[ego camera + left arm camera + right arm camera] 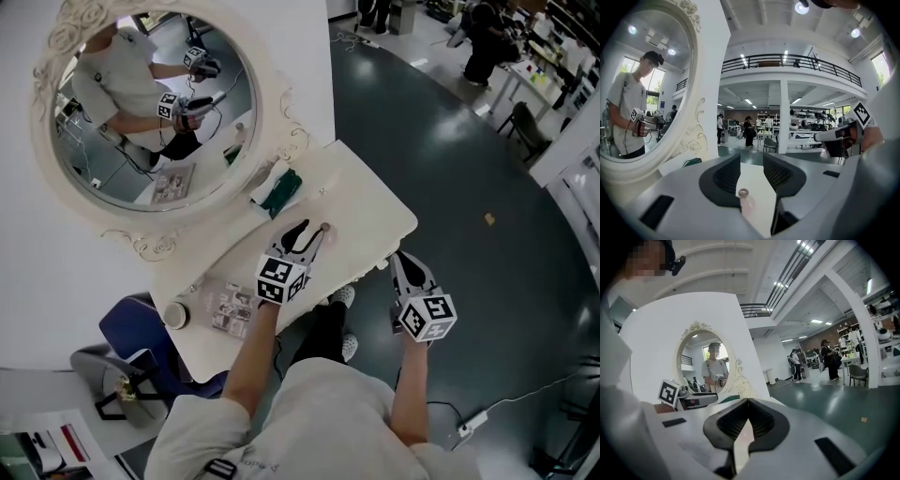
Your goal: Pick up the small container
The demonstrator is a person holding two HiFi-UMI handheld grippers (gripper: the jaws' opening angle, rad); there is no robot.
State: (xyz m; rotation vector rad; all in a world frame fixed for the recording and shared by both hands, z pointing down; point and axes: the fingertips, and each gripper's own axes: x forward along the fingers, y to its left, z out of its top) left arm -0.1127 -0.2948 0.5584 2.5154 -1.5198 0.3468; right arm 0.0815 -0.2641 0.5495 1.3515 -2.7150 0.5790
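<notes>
The small container point(325, 228) is a pale pink bottle with a round metal cap, standing on the white table point(375, 202). My left gripper point(314, 230) is open over the table with its fingertips around the bottle. In the left gripper view the bottle point(746, 202) stands low between the spread jaws of that gripper point(751, 160), close to the left one, and I cannot tell whether they touch. My right gripper point(400, 258) hangs off the table's front edge, shut on nothing. Its tips meet in the right gripper view point(747, 402).
An oval ornate mirror point(155, 103) stands at the back of the table. A green and white folded item point(278, 190) lies just beyond the bottle. A printed booklet point(230, 309) and a round cup point(175, 314) sit at the left end. A blue chair point(141, 337) stands below.
</notes>
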